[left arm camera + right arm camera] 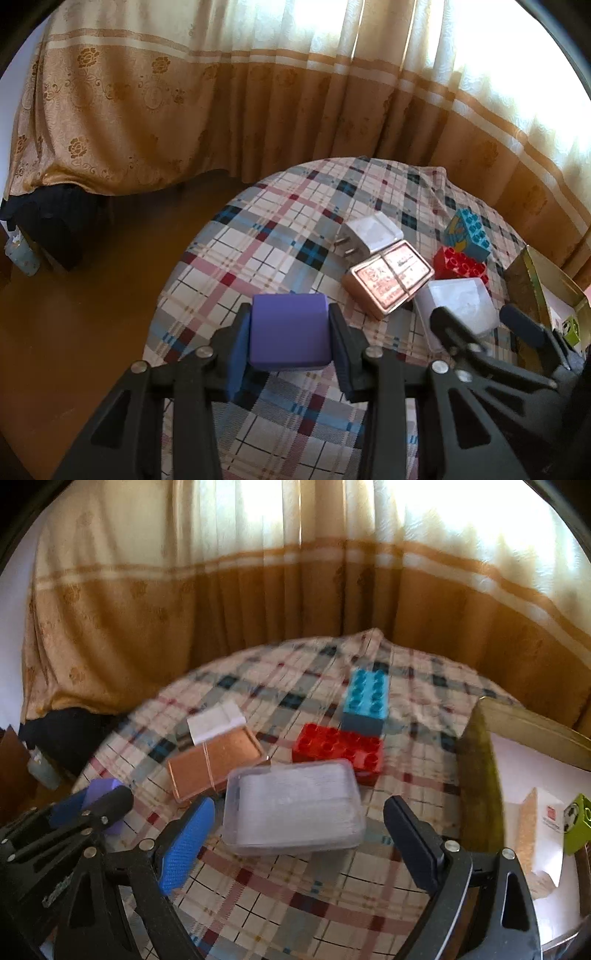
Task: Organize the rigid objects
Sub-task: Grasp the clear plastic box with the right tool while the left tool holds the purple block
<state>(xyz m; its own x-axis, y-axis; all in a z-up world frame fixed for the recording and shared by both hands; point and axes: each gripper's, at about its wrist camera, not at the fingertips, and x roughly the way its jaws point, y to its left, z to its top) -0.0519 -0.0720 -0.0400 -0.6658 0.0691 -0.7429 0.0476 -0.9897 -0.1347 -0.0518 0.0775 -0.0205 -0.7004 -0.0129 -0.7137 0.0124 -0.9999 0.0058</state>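
Note:
My left gripper (290, 332) is shut on a purple block (289, 334) above the plaid tablecloth (258, 236). My right gripper (295, 834) is open, its fingers on either side of a clear plastic case (293, 808) lying on the cloth; this case also shows in the left wrist view (458, 310). Beyond it lie a copper-coloured tin (216, 768), a white plug adapter (369, 232), a red brick (340, 747) and a blue brick (367, 699). The purple block and left gripper (92, 805) show at the left of the right wrist view.
An open box (480, 775) with gold-green walls stands at the right, holding a white carton (543, 834) and a green cube (580, 823). A curtain (258, 110) hangs behind the table. The brown floor (92, 295) lies to the left.

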